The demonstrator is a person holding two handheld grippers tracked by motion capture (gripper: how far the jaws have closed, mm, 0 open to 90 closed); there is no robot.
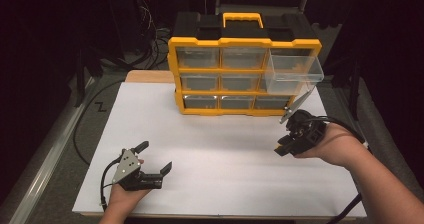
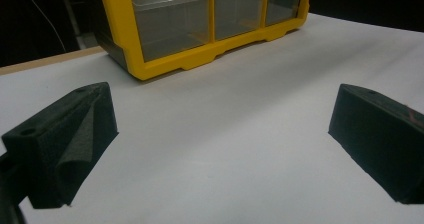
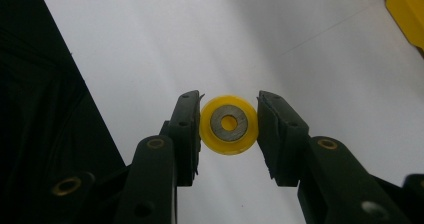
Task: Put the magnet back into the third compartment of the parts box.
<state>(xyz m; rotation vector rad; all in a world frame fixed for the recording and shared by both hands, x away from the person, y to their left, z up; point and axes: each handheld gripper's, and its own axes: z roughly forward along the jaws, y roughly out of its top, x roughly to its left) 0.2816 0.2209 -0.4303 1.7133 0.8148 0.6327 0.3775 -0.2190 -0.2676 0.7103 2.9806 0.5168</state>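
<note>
1. Your right gripper (image 3: 229,126) is clamped on a small yellow wheel (image 3: 229,125) with a grey metal hub, seen at the centre of the right gripper view; its 2 jaws press on opposite sides of the rim, left and right, with the wheel's flat face turned toward the camera.
2. In the high view, that gripper (image 1: 286,146) hangs at the right of the frame, above the white table sheet (image 1: 225,149) and below the clear drawer (image 1: 294,74) pulled out of the yellow organizer (image 1: 245,76).
3. The wheel looks light, hard and stiff, and its smooth round rim is likely slippery. Hold it across the full width, as now, with the pads centred on the rim; an off-centre pinch could let it squirt out.
4. Your left gripper (image 1: 156,158) rests at the lower left of the high view, jaws wide apart and empty over bare sheet.
</note>
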